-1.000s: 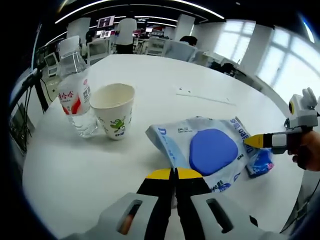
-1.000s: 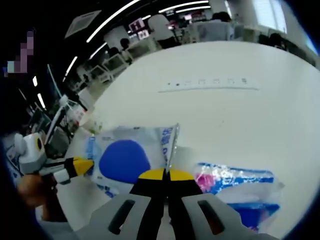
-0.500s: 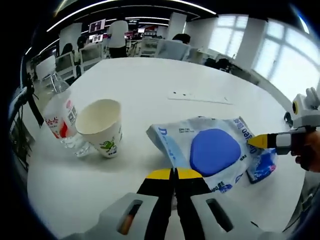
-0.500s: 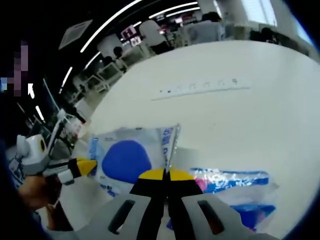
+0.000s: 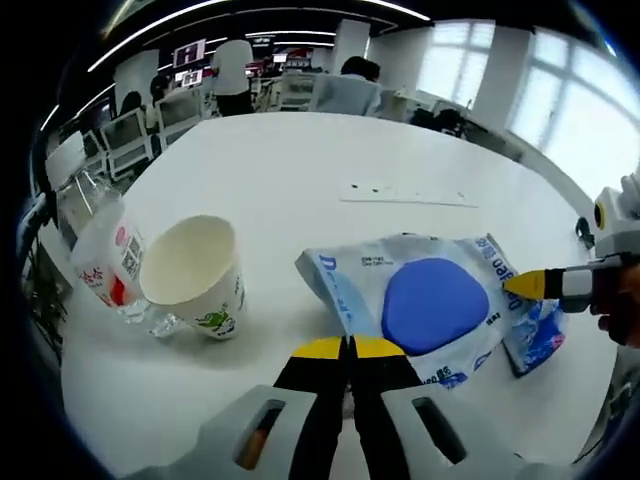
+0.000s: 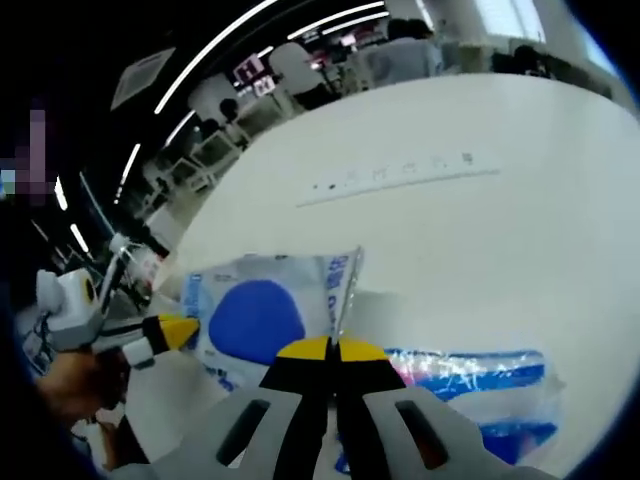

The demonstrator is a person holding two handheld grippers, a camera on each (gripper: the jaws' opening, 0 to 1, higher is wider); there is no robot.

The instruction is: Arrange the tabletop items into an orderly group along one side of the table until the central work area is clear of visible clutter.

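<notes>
Table [image 5: 300, 160], white and round, lies bare across its far half. Near the front sits a white-and-blue packet [image 5: 420, 305], pinched at opposite edges by left gripper [image 5: 349, 347] and right gripper [image 6: 331, 349], fingers pressed together. Left stand a paper cup [image 5: 192, 262], seemingly empty, and a tilted water bottle [image 5: 105, 268]. A smaller blue pouch [image 6: 480, 385] lies beside the packet.

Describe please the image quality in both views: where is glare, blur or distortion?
Left gripper view: sharp on the paper cup and blue-and-white bag; bright windows wash out the upper right; fisheye curves the table edge. Right gripper view: softer overall, ceiling lights bent into arcs, the bag slightly blurred.
</notes>
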